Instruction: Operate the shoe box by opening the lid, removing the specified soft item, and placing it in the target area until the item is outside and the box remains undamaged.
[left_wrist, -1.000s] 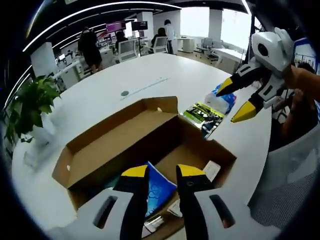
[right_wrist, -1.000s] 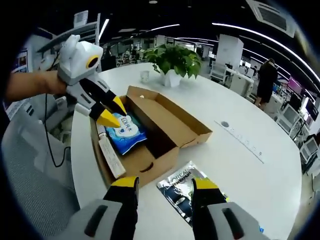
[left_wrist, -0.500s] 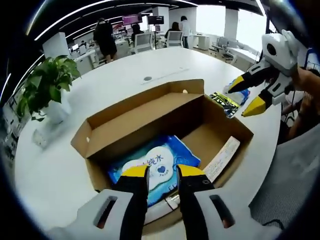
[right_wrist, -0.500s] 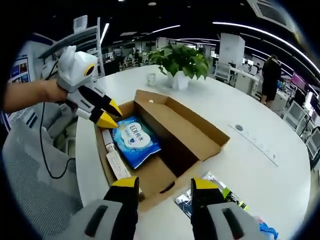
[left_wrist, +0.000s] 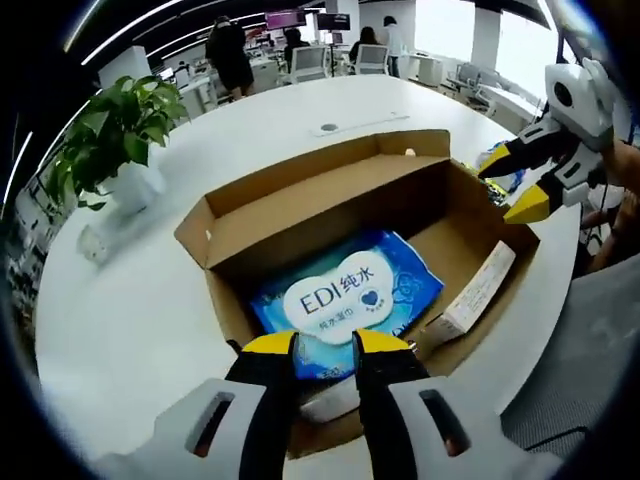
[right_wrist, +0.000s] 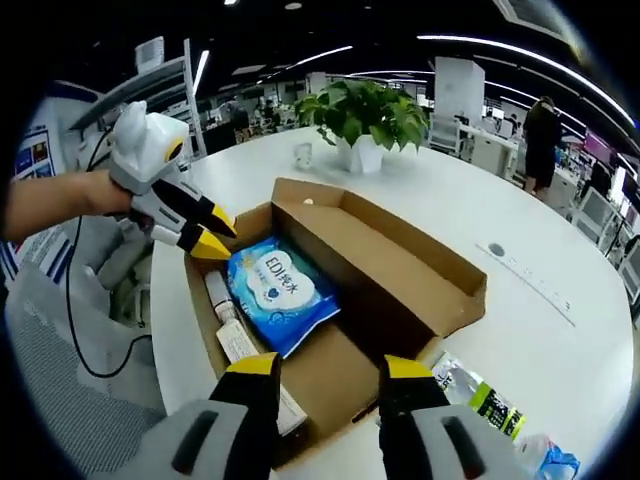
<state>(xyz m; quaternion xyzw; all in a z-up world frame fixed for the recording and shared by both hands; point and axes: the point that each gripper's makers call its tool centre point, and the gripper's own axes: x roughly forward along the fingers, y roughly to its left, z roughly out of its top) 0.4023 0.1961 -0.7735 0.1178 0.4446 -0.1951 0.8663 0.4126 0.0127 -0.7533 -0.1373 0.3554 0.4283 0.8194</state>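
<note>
The cardboard shoe box (left_wrist: 225, 215) (right_wrist: 400, 285) stands open, its lid flap upright along one long side. A blue wipes pack (left_wrist: 345, 295) (right_wrist: 275, 290) with a white EDI label lies flat inside. My left gripper (left_wrist: 325, 345) hovers over the box's end just short of the pack, jaws a narrow gap apart and holding nothing; in the right gripper view this left gripper (right_wrist: 212, 233) hangs at the box's far corner. My right gripper (right_wrist: 330, 368) is open above the opposite end, and the left gripper view has it (left_wrist: 512, 185) open beside the box's far right corner.
A long white carton (left_wrist: 475, 290) (right_wrist: 240, 350) and a tube (right_wrist: 215, 292) lie in the box beside the pack. A dark sachet (right_wrist: 480, 400) and a blue packet (right_wrist: 555, 465) rest on the white table (left_wrist: 130, 320). A potted plant (left_wrist: 120, 130) (right_wrist: 370, 110) stands beyond. Grey chair (right_wrist: 60, 400) nearby.
Both views have closed in on the box, so the wipes pack shows more fully. The right gripper has moved from above the sachets to the box's end. Neither gripper has gripped anything.
</note>
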